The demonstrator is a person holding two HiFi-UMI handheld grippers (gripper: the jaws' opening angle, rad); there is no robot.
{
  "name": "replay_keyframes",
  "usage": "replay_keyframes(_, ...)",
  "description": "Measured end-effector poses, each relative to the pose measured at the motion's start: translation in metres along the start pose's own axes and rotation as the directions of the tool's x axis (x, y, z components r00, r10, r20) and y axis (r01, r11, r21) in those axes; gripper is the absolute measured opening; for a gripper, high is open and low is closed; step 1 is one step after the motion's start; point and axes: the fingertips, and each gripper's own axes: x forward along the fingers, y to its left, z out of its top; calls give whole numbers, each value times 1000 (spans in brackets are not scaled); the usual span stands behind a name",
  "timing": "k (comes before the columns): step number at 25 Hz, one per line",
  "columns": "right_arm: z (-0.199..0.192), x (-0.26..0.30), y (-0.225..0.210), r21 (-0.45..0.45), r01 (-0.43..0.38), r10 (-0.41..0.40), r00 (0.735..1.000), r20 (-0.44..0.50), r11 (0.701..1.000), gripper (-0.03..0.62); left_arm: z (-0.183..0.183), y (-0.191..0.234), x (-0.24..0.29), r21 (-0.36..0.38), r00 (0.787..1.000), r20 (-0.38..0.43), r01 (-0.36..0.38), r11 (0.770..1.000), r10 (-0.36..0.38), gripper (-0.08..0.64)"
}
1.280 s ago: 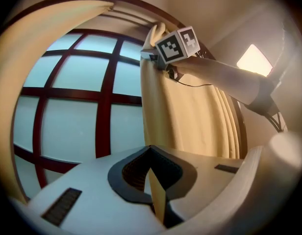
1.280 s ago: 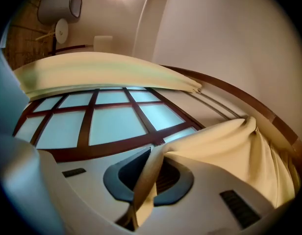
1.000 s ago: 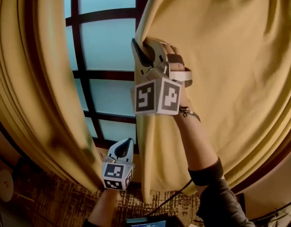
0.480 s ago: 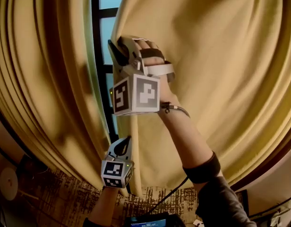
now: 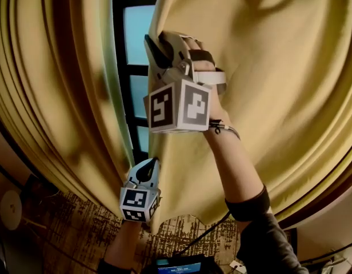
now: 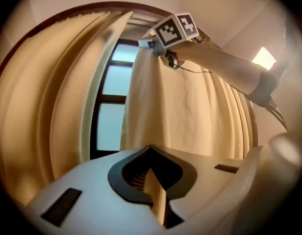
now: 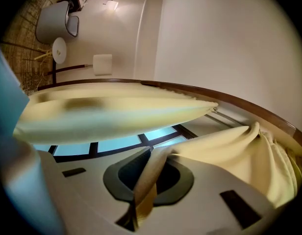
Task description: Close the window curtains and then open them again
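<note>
Two yellow curtains hang before a dark-framed window (image 5: pixel 133 39). Only a narrow strip of glass shows between the left curtain (image 5: pixel 62 96) and the right curtain (image 5: pixel 279 84). My right gripper (image 5: pixel 157 43) is high up, shut on the right curtain's inner edge. My left gripper (image 5: pixel 151 164) is lower, shut on the same edge near the hem. In the left gripper view a fold of yellow cloth (image 6: pixel 156 195) is pinched between the jaws, and the right gripper (image 6: pixel 146 42) shows above. The right gripper view shows a cloth fold (image 7: pixel 146 190) clamped in its jaws.
A dark patterned carpet (image 5: pixel 67 233) lies below the hems. A round white object (image 5: pixel 10 207) sits on the floor at the far left. A black cable (image 5: pixel 204 236) runs down by my right sleeve (image 5: pixel 250 210). A small lit screen (image 5: pixel 176 264) shows at the bottom edge.
Both grippers have carried the right curtain's edge to the left. The strip of window between the curtains has narrowed from about two panes wide to one thin band.
</note>
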Motion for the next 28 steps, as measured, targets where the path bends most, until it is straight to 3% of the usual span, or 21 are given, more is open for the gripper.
replay_keyframes(8, -16, -24, -10, 82, 42, -46, 998, 40, 996, 28, -11, -16, 9, 53, 998, -53, -42, 998, 45, 0)
replay_keyframes(12, -19, -23, -6, 69, 32, -34, 999, 41, 997, 29, -19, -18, 9, 60, 996, -76, -45, 997, 50, 0)
replay_keyframes(17, -10, -4, 3, 84, 56, -60, 997, 39, 995, 29, -17, 10, 3, 64, 996, -69, -53, 997, 58, 0)
replay_keyframes(28, 8, 31, -1, 75, 119, -118, 993, -18, 990, 29, -2, 49, -3, 44, 999, -17, 42, 998, -41, 0)
